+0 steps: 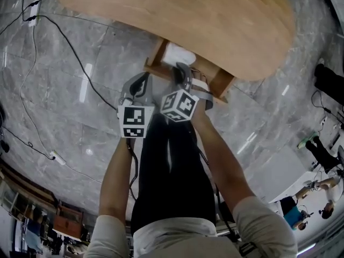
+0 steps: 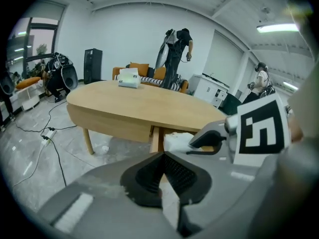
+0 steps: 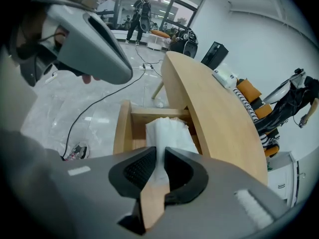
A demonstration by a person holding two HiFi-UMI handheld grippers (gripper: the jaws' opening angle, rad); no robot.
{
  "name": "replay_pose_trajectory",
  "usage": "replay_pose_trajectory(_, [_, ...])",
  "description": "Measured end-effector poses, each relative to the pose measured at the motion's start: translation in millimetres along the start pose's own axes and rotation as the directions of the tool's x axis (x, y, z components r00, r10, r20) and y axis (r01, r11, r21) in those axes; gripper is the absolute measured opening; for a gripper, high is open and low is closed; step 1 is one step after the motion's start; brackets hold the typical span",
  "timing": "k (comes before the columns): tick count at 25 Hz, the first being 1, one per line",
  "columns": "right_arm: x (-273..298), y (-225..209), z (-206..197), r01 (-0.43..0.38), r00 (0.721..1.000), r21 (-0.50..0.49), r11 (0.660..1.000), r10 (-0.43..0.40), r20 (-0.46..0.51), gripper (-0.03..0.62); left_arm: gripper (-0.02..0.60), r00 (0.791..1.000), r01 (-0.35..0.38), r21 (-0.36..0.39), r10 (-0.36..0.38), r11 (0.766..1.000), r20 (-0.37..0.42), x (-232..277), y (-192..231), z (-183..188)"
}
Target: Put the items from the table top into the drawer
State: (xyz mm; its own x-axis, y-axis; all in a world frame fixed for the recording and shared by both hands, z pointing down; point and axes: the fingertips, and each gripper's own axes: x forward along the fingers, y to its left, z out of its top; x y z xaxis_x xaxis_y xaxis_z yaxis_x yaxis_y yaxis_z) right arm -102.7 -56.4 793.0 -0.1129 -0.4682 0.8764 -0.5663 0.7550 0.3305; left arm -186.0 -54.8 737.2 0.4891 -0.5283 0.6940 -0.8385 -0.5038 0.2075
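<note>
Right gripper view: angled steeply down, the right gripper [image 3: 159, 154] pinches a crumpled white plastic bag [image 3: 169, 132] in the open wooden drawer [image 3: 122, 133]; the left gripper [image 2: 163, 156] has its ribbed jaws pressed together.

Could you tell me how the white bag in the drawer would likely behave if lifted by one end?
The white bag looks soft and crinkled, so it would probably sag rather than stay stiff. It narrows where the right gripper pinches it, suggesting thin wrapping and probably little weight. Lying flat in the drawer, it seems unlikely to roll.
</note>
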Motion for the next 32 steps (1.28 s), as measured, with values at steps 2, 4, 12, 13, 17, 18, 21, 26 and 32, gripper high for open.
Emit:
replay_pose_trajectory(2, [6,-2,-2,-0.001,1.0,-0.004,1.0,0.001,-0.005,0.063,0.017,1.0,0.003,0.01,-0.003,1.0,-0.019,10,3,-1])
replay_pose_trajectory(4, [10,-4,-5,-0.002,1.0,-0.001,1.0,0.002,-0.012,0.063,0.017,1.0,0.002,0.008,-0.002,1.0,-0.031,16,5,-1])
replay_pose_trajectory(12, [28,-15,-2,0.022,1.0,0.004,1.0,-0.022,-0.01,0.064,0.018,0.999,-0.007,-0.012,0.006,1.0,-0.041,26,8,-1])
replay_pose_trajectory(13, [31,-16,-2,0.024,1.0,-0.001,1.0,-0.024,-0.011,0.064,0.018,0.999,-0.009,-0.018,0.009,1.0,-0.039,27,9,0])
replay_pose_trajectory(17, [43,-15,1,0.015,1.0,-0.023,1.0,-0.016,-0.019,0.066,0.017,0.999,-0.013,-0.028,0.012,1.0,-0.045,24,10,-1])
replay_pose_trajectory(18, [45,-15,2,0.012,1.0,-0.03,0.999,-0.013,-0.022,0.066,0.018,0.999,-0.013,-0.029,0.011,0.999,-0.047,23,10,-2])
replay_pose_trajectory(21, [48,-16,3,0.007,1.0,-0.042,0.999,-0.008,-0.028,0.066,0.017,0.999,-0.013,-0.039,0.011,0.999,-0.053,21,10,-3])
replay_pose_trajectory(26, [51,-13,0,0.0,0.999,-0.083,0.997,-0.003,-0.045,0.071,0.017,0.998,-0.016,-0.053,0.013,0.998,-0.054,20,9,-6])
replay_pose_trajectory(32, [47,-8,-1,-0.054,0.997,-0.074,0.996,0.05,-0.052,0.176,0.017,0.999,-0.026,-0.076,0.023,0.997,-0.05,12,7,-8])
